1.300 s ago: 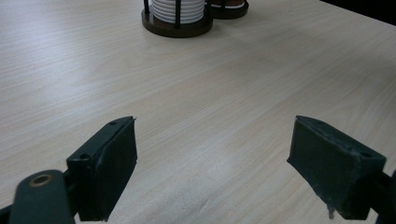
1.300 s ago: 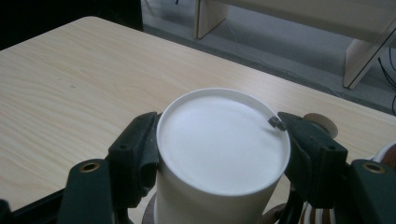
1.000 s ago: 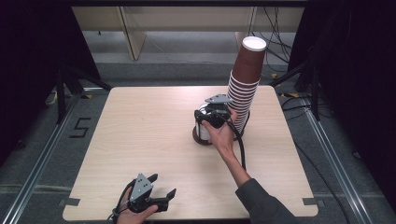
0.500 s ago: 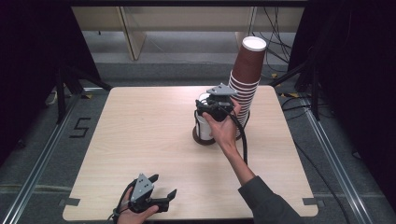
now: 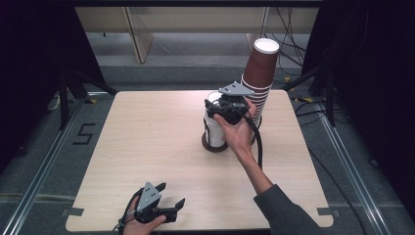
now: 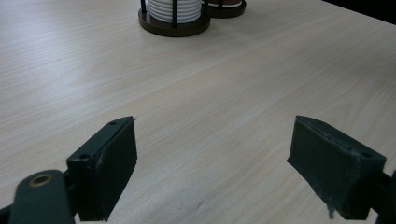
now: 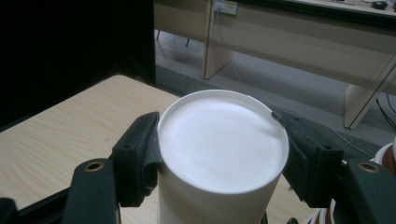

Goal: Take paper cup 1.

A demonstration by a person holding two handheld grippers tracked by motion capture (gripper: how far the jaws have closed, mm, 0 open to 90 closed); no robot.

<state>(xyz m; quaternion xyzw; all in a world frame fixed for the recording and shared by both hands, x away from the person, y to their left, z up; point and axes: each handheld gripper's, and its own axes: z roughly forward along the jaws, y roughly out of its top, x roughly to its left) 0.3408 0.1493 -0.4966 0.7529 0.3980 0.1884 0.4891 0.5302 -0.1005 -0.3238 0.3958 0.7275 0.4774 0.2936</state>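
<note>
A stack of upside-down white cups (image 5: 214, 131) stands in a dark round holder (image 5: 216, 145) right of the table's middle. My right gripper (image 5: 219, 105) is shut on the top white cup (image 7: 223, 140), one pad (image 7: 140, 151) on each side of it. That cup is raised a little above the rest of the stack. A tall leaning stack of brown cups (image 5: 259, 73) stands just behind, to the right. Near the front edge my left gripper (image 5: 172, 194) rests open, with only bare tabletop between its jaws (image 6: 212, 135). Ahead of it are the white stack and holder (image 6: 173, 11).
The pale wooden table (image 5: 147, 132) has its front edge right by my left hand. Dark curtains flank both sides. Cables (image 5: 298, 105) trail off the right rear corner. Wooden furniture stands beyond the far edge.
My right gripper has risen with the white cup in its jaws, drawing it up off the stack. The left gripper has stayed where it was.
</note>
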